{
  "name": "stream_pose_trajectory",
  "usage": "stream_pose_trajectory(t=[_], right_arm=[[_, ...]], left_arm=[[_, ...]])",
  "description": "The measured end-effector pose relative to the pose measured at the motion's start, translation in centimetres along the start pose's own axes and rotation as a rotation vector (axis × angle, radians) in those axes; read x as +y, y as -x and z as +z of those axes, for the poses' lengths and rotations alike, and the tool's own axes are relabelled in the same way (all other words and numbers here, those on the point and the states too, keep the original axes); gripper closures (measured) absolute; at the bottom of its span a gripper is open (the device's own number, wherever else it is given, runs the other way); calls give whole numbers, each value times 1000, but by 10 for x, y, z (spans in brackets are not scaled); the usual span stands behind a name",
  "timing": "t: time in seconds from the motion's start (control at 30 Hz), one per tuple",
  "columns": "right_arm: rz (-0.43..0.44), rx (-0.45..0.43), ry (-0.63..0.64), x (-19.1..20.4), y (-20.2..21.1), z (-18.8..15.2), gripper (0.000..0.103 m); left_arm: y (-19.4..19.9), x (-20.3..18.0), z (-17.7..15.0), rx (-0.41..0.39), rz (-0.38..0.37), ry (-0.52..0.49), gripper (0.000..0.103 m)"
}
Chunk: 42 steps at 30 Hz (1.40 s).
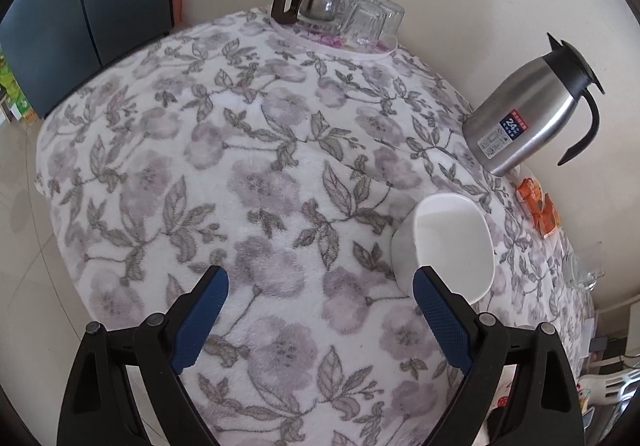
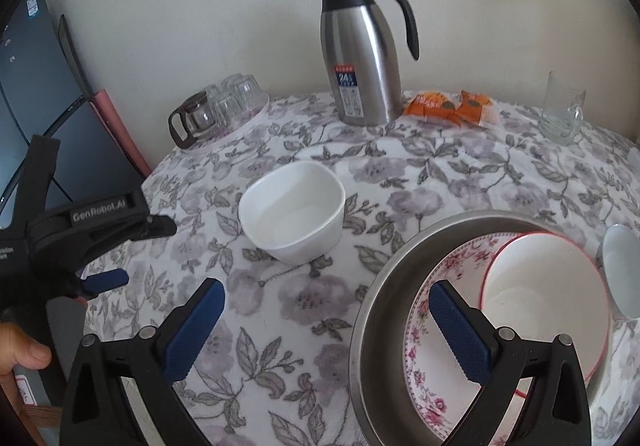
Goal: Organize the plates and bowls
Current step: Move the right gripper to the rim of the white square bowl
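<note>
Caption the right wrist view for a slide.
Open right gripper hovers between a white bowl and a steel basin holding stacked dishes.

The middle of the counter [image 1: 224, 174] lies bare cloth, open from the near edge up to the white bowl [image 2: 294, 208]. Along the far edge stand the flask [image 2: 362, 58], orange packets [image 2: 452, 106] and a glass mug [image 2: 560, 114]; a tray of glasses [image 2: 230, 102] with a glass pot [image 2: 192, 118] fills the far left corner. A steel basin [image 2: 384, 286] holding a floral plate [image 2: 424, 330] and a red-rimmed bowl [image 2: 544, 294] blocks the near right corner.
</note>
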State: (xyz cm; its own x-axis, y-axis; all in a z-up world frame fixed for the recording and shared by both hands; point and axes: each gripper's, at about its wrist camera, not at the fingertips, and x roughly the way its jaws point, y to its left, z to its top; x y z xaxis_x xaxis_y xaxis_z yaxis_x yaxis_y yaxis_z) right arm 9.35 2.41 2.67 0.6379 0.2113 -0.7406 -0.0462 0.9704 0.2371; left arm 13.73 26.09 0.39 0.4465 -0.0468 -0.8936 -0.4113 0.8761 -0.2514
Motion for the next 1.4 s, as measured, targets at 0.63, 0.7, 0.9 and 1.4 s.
stream_pose_trajectory(t=[0.63, 0.7, 0.9, 1.4], right_arm=[[-82, 47, -55, -4, -48, 45, 6], [-92, 55, -57, -6, -53, 49, 14], [-97, 100, -78, -12, -73, 55, 32], [-121, 174, -65, -10, -115, 54, 41]], left_arm=[[-40, -1, 23, 20, -183, 91, 9], [-42, -3, 25, 6, -202, 96, 9], [-49, -14, 30, -18, -252, 67, 2], [-91, -38, 20, 109, -237, 32, 3]])
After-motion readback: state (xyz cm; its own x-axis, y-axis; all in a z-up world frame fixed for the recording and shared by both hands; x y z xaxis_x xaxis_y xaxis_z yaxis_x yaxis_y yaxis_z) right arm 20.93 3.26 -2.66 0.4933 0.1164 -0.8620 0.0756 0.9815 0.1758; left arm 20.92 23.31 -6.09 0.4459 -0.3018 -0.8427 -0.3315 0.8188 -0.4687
